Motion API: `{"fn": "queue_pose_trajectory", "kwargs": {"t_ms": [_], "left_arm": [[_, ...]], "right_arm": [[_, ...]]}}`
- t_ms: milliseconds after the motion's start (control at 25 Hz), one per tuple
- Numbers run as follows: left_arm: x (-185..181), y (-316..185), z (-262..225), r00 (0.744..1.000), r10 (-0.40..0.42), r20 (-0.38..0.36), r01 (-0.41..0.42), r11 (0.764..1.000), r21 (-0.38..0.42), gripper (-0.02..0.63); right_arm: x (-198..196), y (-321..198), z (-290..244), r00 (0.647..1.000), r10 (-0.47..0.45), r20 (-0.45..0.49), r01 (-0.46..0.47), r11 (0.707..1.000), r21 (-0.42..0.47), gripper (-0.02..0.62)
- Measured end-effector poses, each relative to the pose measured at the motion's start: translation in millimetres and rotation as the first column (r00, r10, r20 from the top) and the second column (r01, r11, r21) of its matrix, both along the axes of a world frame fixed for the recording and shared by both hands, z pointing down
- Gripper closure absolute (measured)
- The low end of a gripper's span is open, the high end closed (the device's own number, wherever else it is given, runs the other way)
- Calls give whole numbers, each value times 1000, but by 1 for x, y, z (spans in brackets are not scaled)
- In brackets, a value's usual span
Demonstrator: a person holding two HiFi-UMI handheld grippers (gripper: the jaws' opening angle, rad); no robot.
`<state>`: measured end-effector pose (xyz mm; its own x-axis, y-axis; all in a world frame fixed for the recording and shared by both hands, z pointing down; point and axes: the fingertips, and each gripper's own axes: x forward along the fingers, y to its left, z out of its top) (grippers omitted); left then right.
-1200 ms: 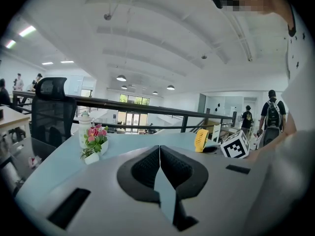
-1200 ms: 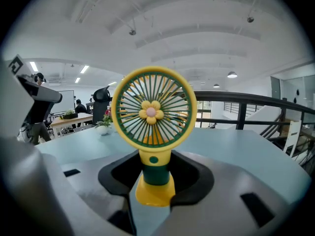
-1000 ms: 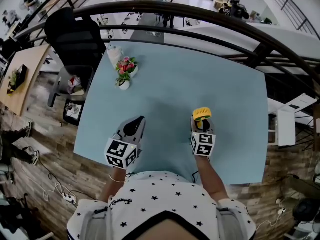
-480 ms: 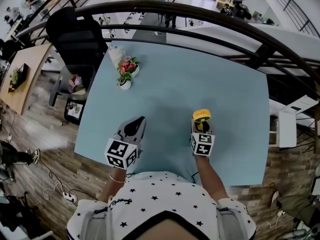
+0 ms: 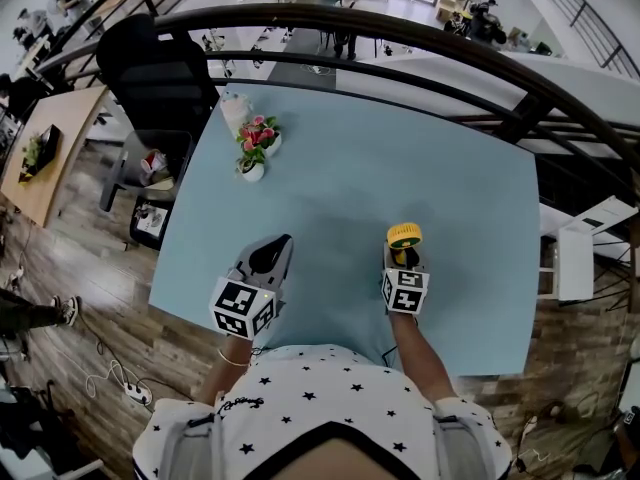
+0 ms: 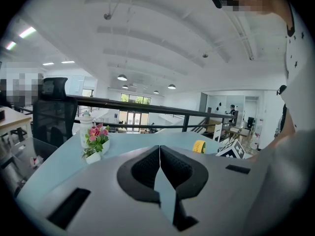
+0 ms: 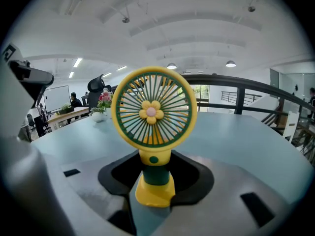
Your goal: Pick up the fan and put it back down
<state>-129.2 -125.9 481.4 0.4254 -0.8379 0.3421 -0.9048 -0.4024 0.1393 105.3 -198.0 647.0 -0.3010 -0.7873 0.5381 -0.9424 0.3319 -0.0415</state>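
A small yellow fan (image 7: 154, 109) with a green grille and a flower hub stands upright between the jaws of my right gripper (image 7: 154, 178). The jaws are shut on its green and yellow stem. In the head view the fan (image 5: 404, 235) shows just past the right gripper (image 5: 403, 258), over the right half of the light blue table (image 5: 350, 168). Whether its base touches the table I cannot tell. My left gripper (image 5: 270, 253) hovers over the table's near left part. Its pads meet with nothing between them (image 6: 159, 154).
Pink flowers in a white pot (image 5: 250, 148) and a white jar (image 5: 230, 108) stand at the table's far left. A black office chair (image 5: 150, 68) is beyond the left edge. A dark railing (image 5: 400, 28) curves along the far side.
The right gripper has sunk a little toward the table with the fan in it. The left gripper has not moved.
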Motion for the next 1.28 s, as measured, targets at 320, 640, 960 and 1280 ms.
{"fn": "queue_pose_trajectory", "kwargs": {"t_ms": [320,640,960,1280], "left_arm": [[0,0,-2,1000,-2,-2,2,1000,-1,577],[0,2,0,1000,-1,1,1,1000,-1,577],[-1,4,-1,1000,-6,3,6,1000,3,577],[0,6,-4,1000,-10,6,10,1000,9,577]], "right_arm": [[0,0,1,1000,2,-3,-2,1000,-6,420],[-2,2,4,1000,4,-17,-4,1000,0,419],[-2,1,6,1000,1,-25,-1,1000,-4,417],[-4,0,3,1000,3,-16,-3,1000,6,397]]}}
